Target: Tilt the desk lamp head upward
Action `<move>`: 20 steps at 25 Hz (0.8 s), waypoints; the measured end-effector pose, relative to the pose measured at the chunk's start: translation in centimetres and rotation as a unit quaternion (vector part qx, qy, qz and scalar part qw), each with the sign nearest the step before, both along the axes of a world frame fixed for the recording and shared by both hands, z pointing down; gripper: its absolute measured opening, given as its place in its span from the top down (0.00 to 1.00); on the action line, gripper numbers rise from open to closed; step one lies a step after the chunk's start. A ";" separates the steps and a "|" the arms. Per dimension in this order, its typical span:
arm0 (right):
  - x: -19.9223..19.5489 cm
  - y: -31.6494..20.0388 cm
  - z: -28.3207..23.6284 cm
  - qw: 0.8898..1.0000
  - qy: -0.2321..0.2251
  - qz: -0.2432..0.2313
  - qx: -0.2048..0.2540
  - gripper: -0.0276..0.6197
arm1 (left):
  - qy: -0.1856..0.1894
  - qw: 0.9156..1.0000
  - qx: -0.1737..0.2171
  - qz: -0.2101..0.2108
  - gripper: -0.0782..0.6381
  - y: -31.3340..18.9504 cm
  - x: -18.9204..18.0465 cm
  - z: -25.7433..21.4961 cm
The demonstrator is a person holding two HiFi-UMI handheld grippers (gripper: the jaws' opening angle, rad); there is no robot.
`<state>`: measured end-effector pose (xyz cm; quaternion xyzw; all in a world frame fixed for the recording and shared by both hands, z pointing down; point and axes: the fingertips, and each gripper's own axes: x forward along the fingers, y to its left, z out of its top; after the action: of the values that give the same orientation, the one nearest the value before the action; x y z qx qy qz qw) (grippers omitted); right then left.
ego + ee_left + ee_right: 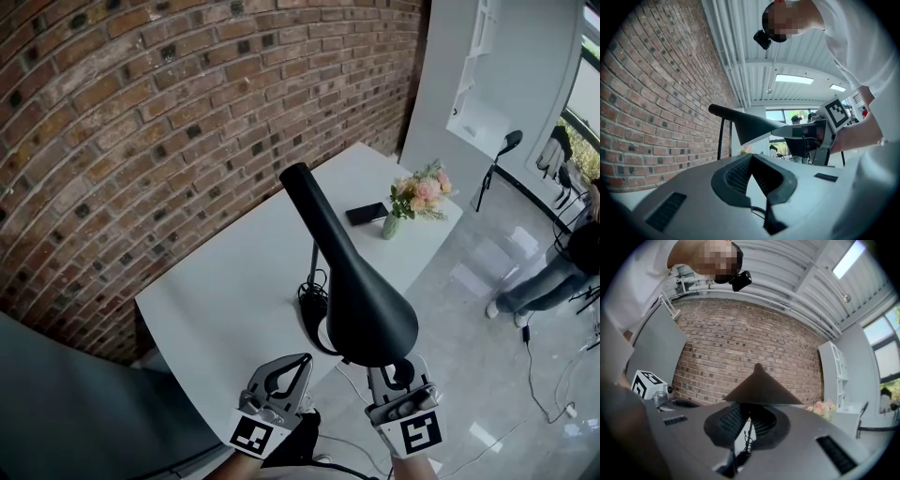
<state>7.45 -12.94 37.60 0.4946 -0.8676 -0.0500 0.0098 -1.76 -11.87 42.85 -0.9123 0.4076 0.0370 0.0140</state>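
The black desk lamp stands on the white table [225, 300]. Its cone-shaped lamp head [349, 277] slants from a narrow tip at the upper left down to a wide rim near me, on a thin stem [312, 264] over a base with coiled cable [312, 302]. My right gripper [395, 371] reaches up under the wide rim, its fingertips closed on the rim's edge. In the right gripper view the lamp head [761, 391] sits directly over the right gripper [750, 406]. My left gripper [303, 360] hangs beside it, left of the rim, tips together and holding nothing. In the left gripper view the lamp head [750, 126] shows above the left gripper [750, 157].
A brick wall [141, 141] runs along the table's far side. A small vase of flowers [418, 195] and a dark phone [366, 214] lie at the table's far end. A person [553, 272] and a black floor lamp [497, 161] stand on the glossy floor to the right.
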 end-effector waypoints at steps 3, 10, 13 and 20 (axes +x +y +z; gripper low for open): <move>0.1 0.2 -0.4 1.000 0.002 0.001 0.004 0.94 | -0.002 1.000 0.001 0.002 0.88 0.1 0.1 0.0; 0.5 0.4 -1.0 1.000 0.001 0.008 0.007 0.94 | 0.002 1.000 0.000 0.004 0.88 0.5 0.2 -0.2; 0.6 0.6 -1.3 1.000 -0.001 0.009 0.007 0.94 | 0.004 1.000 0.003 0.003 0.88 0.7 0.2 -0.4; 0.8 0.7 -1.9 1.000 0.000 0.014 0.013 0.94 | 0.004 1.000 0.010 0.005 0.88 1.1 0.2 -0.9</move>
<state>8.22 -12.21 35.74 0.5072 -0.8597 -0.0610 0.0046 -1.52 -10.82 41.92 -0.9138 0.4031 0.0450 0.0212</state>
